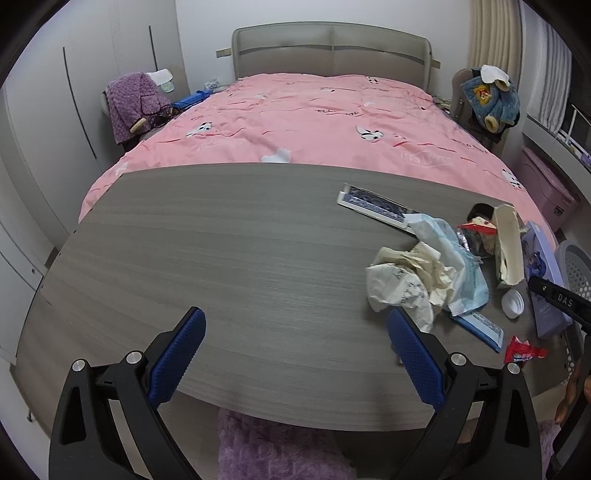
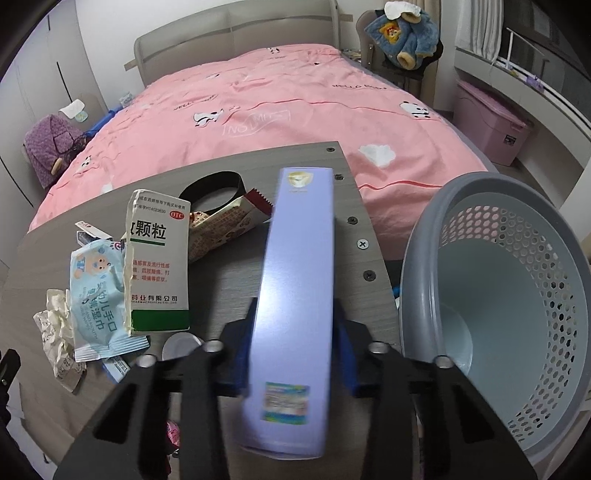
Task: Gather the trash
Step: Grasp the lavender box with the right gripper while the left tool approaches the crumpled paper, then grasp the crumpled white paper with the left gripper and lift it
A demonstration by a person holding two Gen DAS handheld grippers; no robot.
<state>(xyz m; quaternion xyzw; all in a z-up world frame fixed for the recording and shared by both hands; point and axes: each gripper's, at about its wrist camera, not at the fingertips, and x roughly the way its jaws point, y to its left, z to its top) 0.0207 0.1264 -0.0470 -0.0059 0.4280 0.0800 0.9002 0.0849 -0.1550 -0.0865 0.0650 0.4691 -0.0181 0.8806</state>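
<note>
In the right wrist view my right gripper [image 2: 295, 314] is shut on a long lilac box [image 2: 299, 240], its blue pads pressed against both sides, above the grey table [image 2: 229, 291]. Left of it lie a torn white medicine box [image 2: 159, 258], a blue wet-wipe packet [image 2: 98, 295], a snack wrapper [image 2: 221, 225] and crumpled paper [image 2: 59, 332]. A grey perforated basket [image 2: 417, 280] stands right of the table, with nothing inside. My left gripper [image 1: 295, 314] hovers open over bare tabletop, left of the crumpled paper [image 1: 402, 277] and a red wrapper [image 1: 522, 350].
A pink-covered bed [image 1: 295, 110] lies beyond the table [image 1: 184, 258]. A blue patterned carton [image 1: 373, 203] and a white cap [image 1: 512, 302] also sit on the table. A pink storage bin [image 2: 491, 122] stands at the right wall, and a chair with a blue jacket [image 2: 402, 33] is by the bed.
</note>
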